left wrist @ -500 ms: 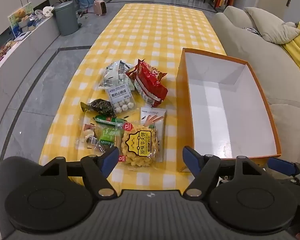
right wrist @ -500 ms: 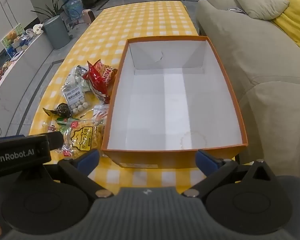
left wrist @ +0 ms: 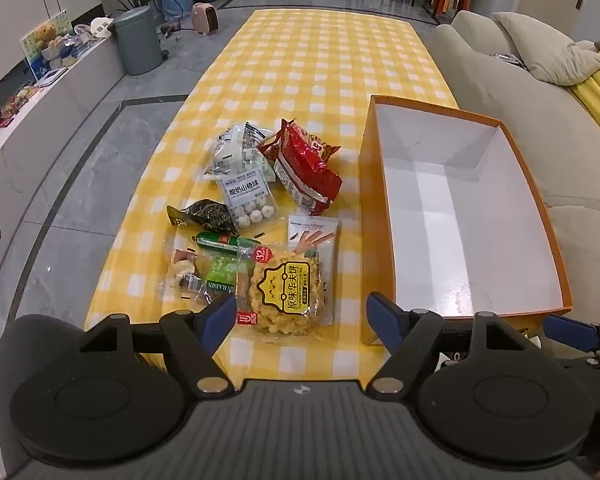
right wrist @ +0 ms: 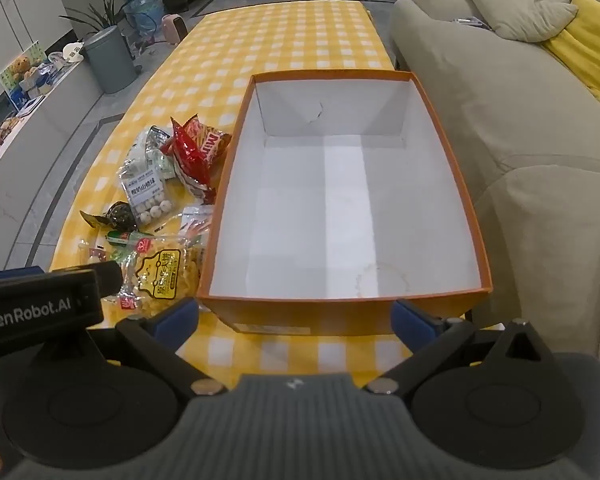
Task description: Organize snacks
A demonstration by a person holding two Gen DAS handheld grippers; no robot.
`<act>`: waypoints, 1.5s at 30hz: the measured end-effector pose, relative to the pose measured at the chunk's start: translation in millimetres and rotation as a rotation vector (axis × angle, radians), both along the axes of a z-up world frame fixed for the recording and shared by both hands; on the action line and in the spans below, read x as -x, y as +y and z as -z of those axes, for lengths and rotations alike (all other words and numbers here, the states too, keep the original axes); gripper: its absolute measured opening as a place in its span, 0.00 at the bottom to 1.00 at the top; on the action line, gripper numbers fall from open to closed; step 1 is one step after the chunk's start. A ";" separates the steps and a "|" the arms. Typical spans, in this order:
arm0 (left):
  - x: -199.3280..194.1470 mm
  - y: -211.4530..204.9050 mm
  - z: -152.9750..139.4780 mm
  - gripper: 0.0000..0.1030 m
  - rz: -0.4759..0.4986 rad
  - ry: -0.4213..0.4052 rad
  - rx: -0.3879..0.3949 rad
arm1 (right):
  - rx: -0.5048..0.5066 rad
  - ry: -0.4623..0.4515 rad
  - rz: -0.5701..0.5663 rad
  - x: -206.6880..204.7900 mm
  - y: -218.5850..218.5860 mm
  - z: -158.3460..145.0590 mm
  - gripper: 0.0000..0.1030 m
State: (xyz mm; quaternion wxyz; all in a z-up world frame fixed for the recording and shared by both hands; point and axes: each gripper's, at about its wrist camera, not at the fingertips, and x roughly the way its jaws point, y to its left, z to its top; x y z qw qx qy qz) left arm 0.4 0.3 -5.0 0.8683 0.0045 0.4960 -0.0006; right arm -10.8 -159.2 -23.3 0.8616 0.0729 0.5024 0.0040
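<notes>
1. On the yellow checked table (left wrist: 324, 60) nothing has been sorted yet: the snacks lie in a loose heap to the left of the orange box (right wrist: 228, 160), whose white inside holds nothing.
2. Left tool (left wrist: 302, 314) hangs low at the near edge with its jaws spread wide and nothing between them; the yellow waffle packet (left wrist: 286, 290) lies just ahead, nearer the left fingertip.
3. Right tool (right wrist: 294, 316) is likewise wide open and empty, facing the box's near wall.
4. My reading: this is the approach before a first pick. The next move calls for lowering the left tool over the waffle packet, pinching it without catching the green packet (left wrist: 220, 278) or white sachet (left wrist: 314, 232) beside it, then carrying it right into the box.
</notes>
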 end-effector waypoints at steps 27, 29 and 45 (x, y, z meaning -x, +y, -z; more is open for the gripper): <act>-0.6 4.4 4.4 0.85 -0.006 0.014 -0.012 | 0.012 0.018 -0.006 -2.9 3.5 4.2 0.97; -1.0 4.0 4.4 0.85 -0.007 0.016 -0.012 | 0.011 0.020 -0.006 -2.9 3.4 4.1 0.97; -2.4 6.7 6.3 0.85 -0.004 0.028 -0.013 | 0.017 0.021 -0.010 -3.2 6.4 5.8 0.97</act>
